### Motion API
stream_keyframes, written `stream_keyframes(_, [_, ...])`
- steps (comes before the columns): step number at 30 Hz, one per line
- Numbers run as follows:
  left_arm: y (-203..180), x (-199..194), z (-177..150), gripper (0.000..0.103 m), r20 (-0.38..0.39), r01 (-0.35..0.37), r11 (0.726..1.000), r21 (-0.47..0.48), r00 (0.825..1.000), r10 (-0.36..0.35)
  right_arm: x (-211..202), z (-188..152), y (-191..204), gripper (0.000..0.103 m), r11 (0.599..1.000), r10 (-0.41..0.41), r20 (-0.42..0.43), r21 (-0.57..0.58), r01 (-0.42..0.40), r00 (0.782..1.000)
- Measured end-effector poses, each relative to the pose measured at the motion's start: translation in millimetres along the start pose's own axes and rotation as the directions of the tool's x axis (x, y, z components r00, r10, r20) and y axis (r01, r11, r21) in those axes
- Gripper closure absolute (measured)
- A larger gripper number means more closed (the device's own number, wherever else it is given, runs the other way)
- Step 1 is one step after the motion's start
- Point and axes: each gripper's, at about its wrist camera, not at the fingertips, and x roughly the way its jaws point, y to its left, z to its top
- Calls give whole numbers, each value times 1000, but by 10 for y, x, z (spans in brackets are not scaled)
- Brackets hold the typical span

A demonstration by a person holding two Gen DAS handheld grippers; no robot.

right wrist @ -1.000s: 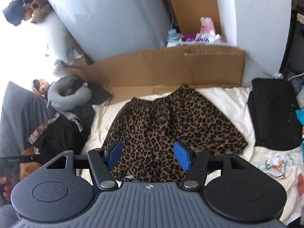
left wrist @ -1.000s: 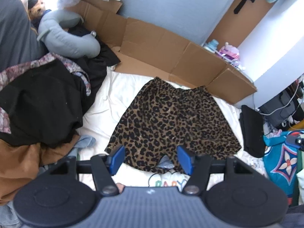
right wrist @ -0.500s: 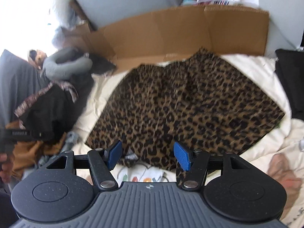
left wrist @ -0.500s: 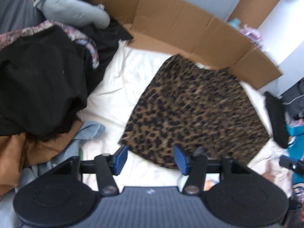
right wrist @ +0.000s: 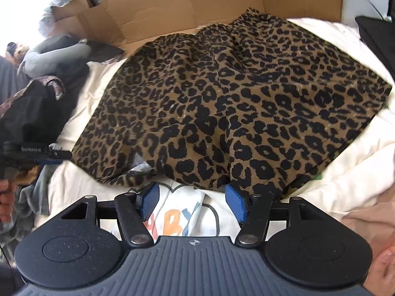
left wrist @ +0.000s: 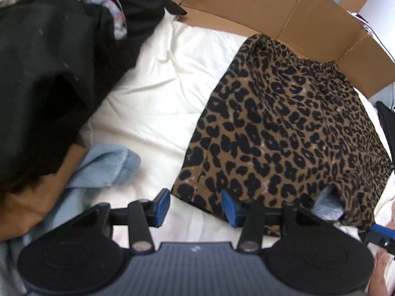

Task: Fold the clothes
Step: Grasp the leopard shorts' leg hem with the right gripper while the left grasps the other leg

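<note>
We see soft daylight from the upper left — in the right wrist view that corner blows out to white above the neck pillow point(right wrist: 56, 54). The white bedding point(left wrist: 158, 79) glares slightly, while the black clothing pile point(left wrist: 49, 74) sinks into near-featureless shadow. Fisheye bending curves the cardboard point(right wrist: 197, 2) — edges smear, and both views look faintly motion-blurred.

A lived-in bedroom in a home. A bed with a cream sheet point(left wrist: 153, 74) carries a pile of dark clothes point(left wrist: 49, 69) at its left edge, leopard-print shorts point(right wrist: 234, 103) near the middle, and a grey neck pillow point(right wrist: 56, 54) toward the far left corner. Flattened cardboard point(right wrist: 185, 2) stands along the far edge, and a printed child's garment point(right wrist: 182, 212) lies at the near edge.
</note>
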Motion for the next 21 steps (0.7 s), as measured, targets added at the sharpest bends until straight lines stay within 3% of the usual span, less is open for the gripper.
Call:
stream_keyframes(2, [23, 100, -10, 54, -3, -4, 1000, -8, 1000, 4, 159, -4, 25, 37, 1000, -26, -24, -1, 26, 999])
stream_keyframes(6, [76, 218, -97, 54, 1, 27, 999, -45, 1000, -27, 332, 1, 42, 36, 996, -91, 4, 8, 91, 996])
stream_keyframes(13, [87, 227, -235, 56, 88, 48, 993, -105, 995, -39, 592, 46, -57, 37, 991, -115, -5, 70, 115, 993])
stream_keyframes(15, [79, 218, -222, 77, 95, 54, 993, -103, 995, -44, 580, 62, -92, 63, 990, -108, -9, 86, 108, 994])
stream_keyframes(16, [82, 213, -208, 93, 94, 63, 992, -106, 994, -53, 554, 72, -106, 70, 991, -101, -10, 90, 101, 995])
stream_keyframes(18, [89, 204, -180, 95, 93, 81, 991, -111, 993, -71, 503, 92, -133, 91, 991, -87, -12, 97, 87, 996])
stream_keyframes(21, [43, 97, -112, 96, 104, 80, 993, -90, 992, -70, 348, 99, -143, 95, 994, -63, -25, 91, 65, 998])
